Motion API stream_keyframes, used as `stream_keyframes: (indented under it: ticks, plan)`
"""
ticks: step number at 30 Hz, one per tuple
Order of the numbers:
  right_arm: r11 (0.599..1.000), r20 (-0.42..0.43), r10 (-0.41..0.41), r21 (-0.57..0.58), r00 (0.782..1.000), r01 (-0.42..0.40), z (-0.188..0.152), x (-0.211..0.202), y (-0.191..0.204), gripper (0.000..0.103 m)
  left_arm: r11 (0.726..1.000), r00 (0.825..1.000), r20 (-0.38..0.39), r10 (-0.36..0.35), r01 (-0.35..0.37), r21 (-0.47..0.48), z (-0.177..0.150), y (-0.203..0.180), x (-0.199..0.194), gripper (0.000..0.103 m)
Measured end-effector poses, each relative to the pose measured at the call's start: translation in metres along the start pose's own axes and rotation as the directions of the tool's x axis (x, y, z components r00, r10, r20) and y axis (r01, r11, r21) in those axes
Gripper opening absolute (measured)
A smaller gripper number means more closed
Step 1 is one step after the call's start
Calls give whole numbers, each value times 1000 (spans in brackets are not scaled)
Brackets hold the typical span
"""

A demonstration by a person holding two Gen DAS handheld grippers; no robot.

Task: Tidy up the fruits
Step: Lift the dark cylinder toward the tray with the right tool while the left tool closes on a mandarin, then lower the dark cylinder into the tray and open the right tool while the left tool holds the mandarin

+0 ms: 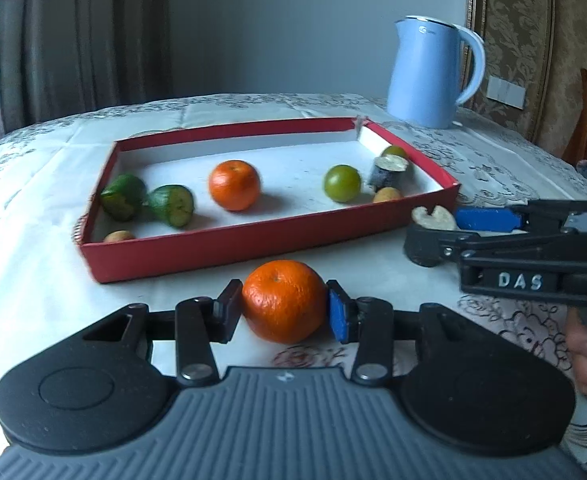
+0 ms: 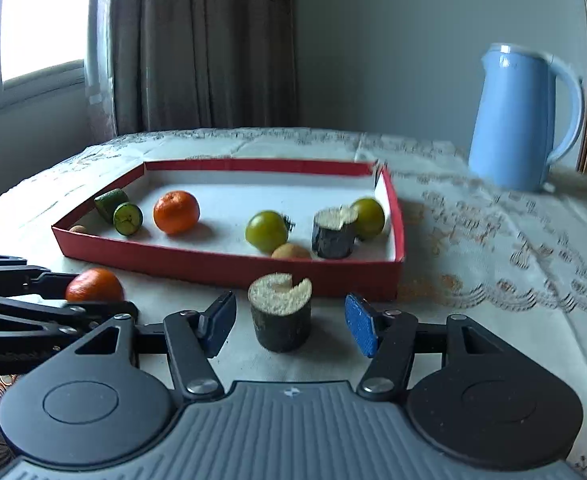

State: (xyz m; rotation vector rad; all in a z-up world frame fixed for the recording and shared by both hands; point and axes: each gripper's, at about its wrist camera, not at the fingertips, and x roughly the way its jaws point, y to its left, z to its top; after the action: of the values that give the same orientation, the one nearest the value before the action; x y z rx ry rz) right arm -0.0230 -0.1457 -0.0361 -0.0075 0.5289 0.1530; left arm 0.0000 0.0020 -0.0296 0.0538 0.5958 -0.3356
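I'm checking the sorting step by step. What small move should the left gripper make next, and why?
Probably lift: the left gripper has its pads against the round orange tangerine, which sits on the tablecloth outside the shallow red cardboard tray.

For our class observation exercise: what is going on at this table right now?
A person holds a gripper in each hand, sorting fruit into a red tray. The left gripper is shut on an orange that sits on the tablecloth in front of the tray. The right gripper is open, with a dark cut stalk piece standing free between its fingers. The tray already holds another orange, green fruits and other pieces.
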Motion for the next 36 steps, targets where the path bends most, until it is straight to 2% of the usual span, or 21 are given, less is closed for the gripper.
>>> stream_keyframes:
  ticks: [2, 4, 6, 8, 17, 23, 36]
  plan:
    - [999, -10, 12, 36, 1000, -11, 0, 3, -5, 58, 1000, 1000, 0, -1, 1, -17, -1, 6, -3, 41]
    - [999, -21, 16, 49, 1000, -15, 0, 5, -7, 52, 999, 999, 2, 38, -38, -28, -1, 10, -2, 44]
    - [998, -17, 27, 55, 1000, -26, 0, 5, -8, 40, 998, 999, 13, 52, -52, -41, -1, 15, -1, 50]
    - [998, -9, 35, 46, 999, -35, 0, 3, -5, 33, 998, 999, 9, 41, -40, -53, -2, 18, 1, 51]
    - [998, 20, 8, 66, 1000, -9, -1, -2, -7, 33, 997, 1000, 7, 29, -28, -69, -3, 20, 1, 51]
    - [993, 70, 28, 113, 997, -36, 6, -13, -12, 33, 997, 1000, 8, 24, -23, -73, -3, 21, 1, 51]
    - [995, 82, 28, 89, 996, -36, 37, 7, -5, 33, 997, 1000, 9, 21, -21, -76, -4, 20, 1, 51]
